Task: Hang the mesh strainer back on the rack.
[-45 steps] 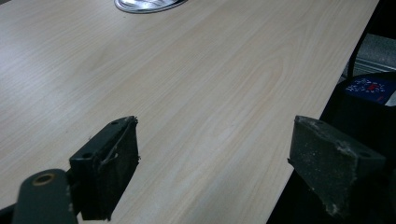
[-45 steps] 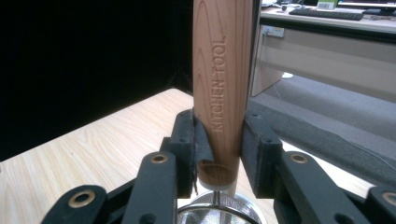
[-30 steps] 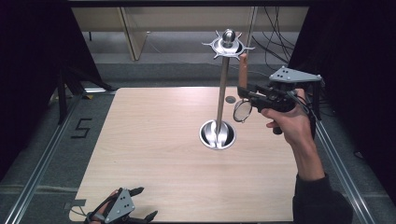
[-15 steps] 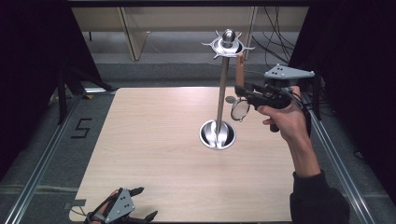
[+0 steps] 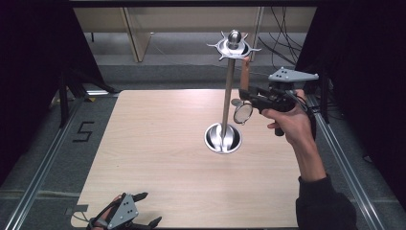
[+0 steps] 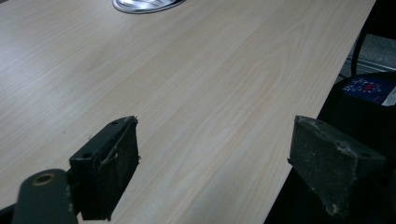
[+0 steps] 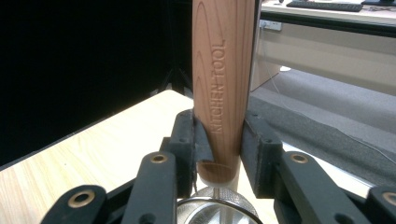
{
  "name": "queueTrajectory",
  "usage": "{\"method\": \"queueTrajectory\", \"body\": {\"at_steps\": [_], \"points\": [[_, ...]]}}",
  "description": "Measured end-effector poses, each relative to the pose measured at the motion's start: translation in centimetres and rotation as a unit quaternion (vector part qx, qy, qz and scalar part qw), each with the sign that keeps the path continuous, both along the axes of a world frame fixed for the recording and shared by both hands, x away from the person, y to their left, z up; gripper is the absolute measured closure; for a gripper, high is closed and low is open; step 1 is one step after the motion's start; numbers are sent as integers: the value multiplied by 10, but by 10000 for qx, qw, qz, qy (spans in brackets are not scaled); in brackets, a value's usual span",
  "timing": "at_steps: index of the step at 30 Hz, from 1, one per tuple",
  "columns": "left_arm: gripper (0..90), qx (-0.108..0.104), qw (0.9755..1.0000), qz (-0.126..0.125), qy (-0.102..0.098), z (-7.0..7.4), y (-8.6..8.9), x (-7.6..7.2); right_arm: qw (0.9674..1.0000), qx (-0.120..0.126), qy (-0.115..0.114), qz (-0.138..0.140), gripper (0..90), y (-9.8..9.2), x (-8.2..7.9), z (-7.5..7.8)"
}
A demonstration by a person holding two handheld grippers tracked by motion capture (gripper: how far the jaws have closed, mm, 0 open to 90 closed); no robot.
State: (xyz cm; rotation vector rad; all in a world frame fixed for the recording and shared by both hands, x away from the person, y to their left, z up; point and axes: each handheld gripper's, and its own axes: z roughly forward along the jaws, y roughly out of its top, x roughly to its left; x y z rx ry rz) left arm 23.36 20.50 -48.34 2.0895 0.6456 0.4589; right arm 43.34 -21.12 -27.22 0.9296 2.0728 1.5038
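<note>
The strainer (image 5: pixel 243 113) is held upright, wooden handle (image 7: pixel 223 79) up, clamped by the right gripper (image 5: pixel 246 93) beside the stand (image 5: pixel 229 91).

one strainer (image 5: pixel 243 111), one stand (image 5: pixel 229 91), two grippers

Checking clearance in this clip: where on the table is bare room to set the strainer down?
The wooden table is bare left of the metal stand, and in front of it up to the left gripper. Crowded only beside the stand's pole, where the right gripper holds the wooden-handled strainer.
</note>
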Motion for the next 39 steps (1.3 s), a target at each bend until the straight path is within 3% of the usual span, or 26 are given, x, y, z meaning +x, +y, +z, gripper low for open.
{"method": "queueTrajectory", "body": {"at_steps": [2,4,8,9,13,14,17,19,21,24,25,26,29,30,33,39], "points": [[151,-26,10000,-8,8,0,0,0,10000,15,-88,-7,680,-1,1,-1],[151,17,10000,-49,-65,0,-1,0,10000,57,0,-53,677,-1,1,-2],[151,-105,9999,18,-10,-1,-2,-1,9999,76,-74,-27,670,-1,1,-3],[152,-3,10000,-24,31,0,-1,-1,9999,140,-3,-26,665,-1,0,-3],[151,-14,10000,-27,-4,-1,-1,-1,9998,131,-115,9,644,-2,-1,-6],[151,-11,10000,-32,-14,-1,-1,0,9997,226,22,-8,640,-2,-3,-6],[151,-77,10000,0,0,-1,-2,-1,9996,270,-3,0,631,-3,-4,-7],[151,-16,10000,-25,-6,-1,-1,0,9995,279,-162,6,610,-6,-6,-8],[151,-38,10000,-7,-13,-1,-2,0,9994,358,-10,-15,597,-7,-9,-9],[151,15,10000,-35,-82,0,-1,0,9994,355,-15,-23,580,-9,-13,-11],[151,-30,10000,-3,-44,-1,-1,0,9994,308,-136,-66,575,-10,-13,-11],[151,-10,10000,-17,-8,-1,-1,0,9994,340,-26,-67,569,-10,-15,-12],[151,-19,10000,-5,-17,-1,-2,0,9995,309,-32,-100,549,-11,-16,-13],[151,-106,9999,25,-25,-2,-3,-1,9995,256,-171,-123,535,-12,-16,-14],[151,3,10000,19,-42,-1,-1,0,9996,242,-45,-119,498,-11,-19,-17],[151,-6,10000,-8,-46,-1,-1,0,9994,114,-250,-192,416,-10,-24,-24]]}}
